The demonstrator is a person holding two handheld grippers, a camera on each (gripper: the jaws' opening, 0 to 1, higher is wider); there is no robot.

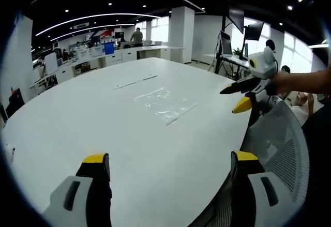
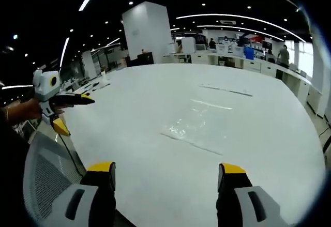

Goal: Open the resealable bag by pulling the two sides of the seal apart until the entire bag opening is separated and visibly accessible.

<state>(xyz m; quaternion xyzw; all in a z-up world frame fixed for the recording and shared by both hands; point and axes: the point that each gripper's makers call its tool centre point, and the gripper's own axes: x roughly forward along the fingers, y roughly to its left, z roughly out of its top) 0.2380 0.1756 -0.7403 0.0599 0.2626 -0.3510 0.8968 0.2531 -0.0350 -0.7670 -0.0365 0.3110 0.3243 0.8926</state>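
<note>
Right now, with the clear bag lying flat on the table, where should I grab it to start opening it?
Probably at the seal, along one short end of the resealable bag, though the pictures don't show which. It lies flat on the white table, so slide each open tool in low from the sides: left tool, right tool, one per lip.

A clear, glossy bag (image 1: 165, 104) lies on a plain white table (image 1: 103, 123). Both grippers, the left (image 1: 170, 160) and the right (image 2: 168, 170), are grey and black with yellow-tipped jaws. A chair (image 1: 282, 144) at the table's edge has a grey mesh back.
</note>
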